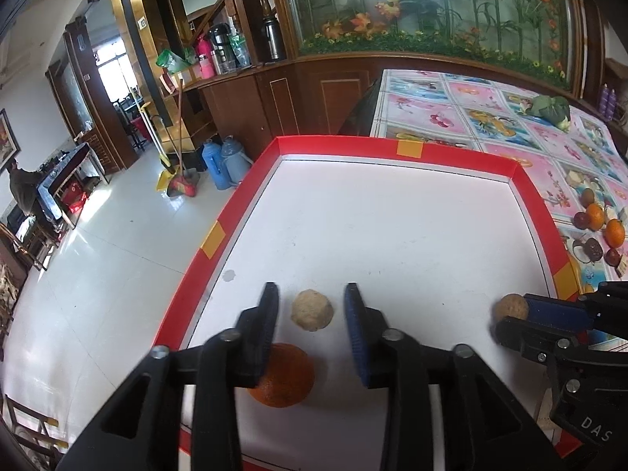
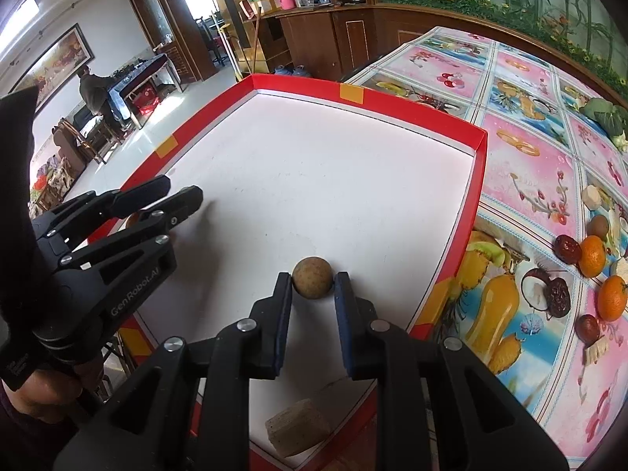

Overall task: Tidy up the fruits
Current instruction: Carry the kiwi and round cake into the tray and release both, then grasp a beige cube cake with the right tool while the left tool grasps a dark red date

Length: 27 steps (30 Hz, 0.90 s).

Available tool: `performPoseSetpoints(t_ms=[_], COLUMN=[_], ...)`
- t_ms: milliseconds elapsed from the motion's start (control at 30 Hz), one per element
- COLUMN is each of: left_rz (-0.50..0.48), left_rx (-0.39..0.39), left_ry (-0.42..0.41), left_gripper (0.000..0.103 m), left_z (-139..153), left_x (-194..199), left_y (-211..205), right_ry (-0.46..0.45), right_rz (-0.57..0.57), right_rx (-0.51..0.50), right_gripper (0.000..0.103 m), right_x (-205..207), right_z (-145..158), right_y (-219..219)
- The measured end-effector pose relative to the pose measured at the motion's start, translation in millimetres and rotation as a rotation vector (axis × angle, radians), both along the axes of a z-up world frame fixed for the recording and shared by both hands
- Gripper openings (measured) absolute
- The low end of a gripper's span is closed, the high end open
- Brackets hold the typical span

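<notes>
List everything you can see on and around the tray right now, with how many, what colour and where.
tray: one, red rim, white floor, on the table
tablecloth: one, pink with fruit pictures, to the tray's right
round brown fruit: one, tan-brown, on the tray floor between the right fingers
pale lumpy fruit: one, beige, on the tray floor ahead of the left fingers
orange: one, orange, near the tray's near edge, partly under the left fingers
beige block: one, at the tray's near edge
fruit pile: several, orange and dark red, on the cloth
leafy vegetable: one, green, far end of the cloth
left hand-held gripper: one, black, open
right hand-held gripper: one, black, shut on the round brown fruit
</notes>
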<state>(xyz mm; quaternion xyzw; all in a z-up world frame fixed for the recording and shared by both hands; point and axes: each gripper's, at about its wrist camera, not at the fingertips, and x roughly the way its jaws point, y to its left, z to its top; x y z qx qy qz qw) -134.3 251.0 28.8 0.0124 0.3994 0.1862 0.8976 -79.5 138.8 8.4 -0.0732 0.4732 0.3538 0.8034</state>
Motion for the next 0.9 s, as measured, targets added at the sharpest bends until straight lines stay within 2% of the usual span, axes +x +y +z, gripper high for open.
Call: performPoseSetpoints(t_ms=[33,267,567,900], left_rz=[0.002,0.002,-0.037,-0.117], left_rx=[0.009,0.053,0.092,0.139], left_ry=[-0.004,-0.038,-0.056,-0.063], left_gripper=[0.048,0.056,0.059,0.063], left_z=[1.4,17.6,31.6,42.9], left_x=[-1.3,-6.6,-7.1,-1.7], left_y=[-1.1,-12.0,-39.6,-87.6], right_ry=[0.0,-0.054,-0.096,-0.114], right_rz=[0.0,-0.028,-0.1,-0.225], right_rx=[0.007,0.065,0.121,0.183], right_gripper=[0.025,0.025,0.025,0.025], right_x=[-1.4,-11.1,-13.0,-8.4], right_z=[1.2,23.6,44.2,55.7], right_y=[-1.8,-25.7,-71.2,-143.2])
